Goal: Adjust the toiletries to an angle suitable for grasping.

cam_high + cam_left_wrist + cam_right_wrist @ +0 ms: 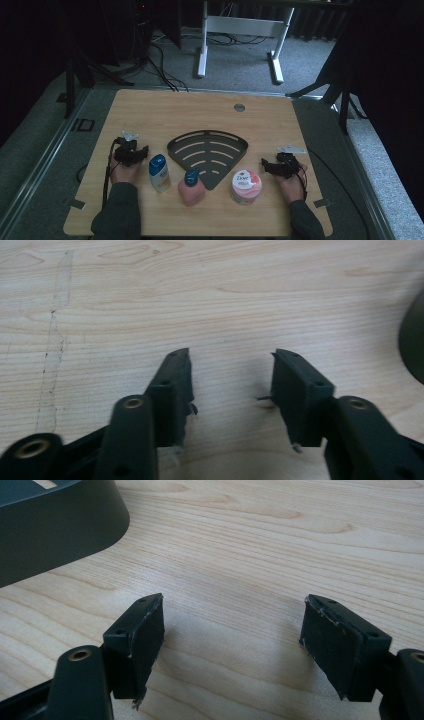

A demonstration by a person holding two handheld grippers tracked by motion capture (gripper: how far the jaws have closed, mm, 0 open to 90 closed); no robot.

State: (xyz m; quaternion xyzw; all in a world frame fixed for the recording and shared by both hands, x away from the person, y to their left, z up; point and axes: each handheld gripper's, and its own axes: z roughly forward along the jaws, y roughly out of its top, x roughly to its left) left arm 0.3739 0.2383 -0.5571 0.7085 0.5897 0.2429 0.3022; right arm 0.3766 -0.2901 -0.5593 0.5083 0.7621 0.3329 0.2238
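The white shampoo bottle (pixel 159 172) is standing just beside the left gripper (pixel 134 152), the Dove jar (pixel 245 186) near the right gripper (pixel 272 166), both in front of the dark fan-shaped rack (pixel 207 150). Both grippers are resting on the table (pixel 150 110) with jaws spread and empty. A hurried sideways reach is likely to topple the upright bottle, or the pink bottle (pixel 191 187) beside it.
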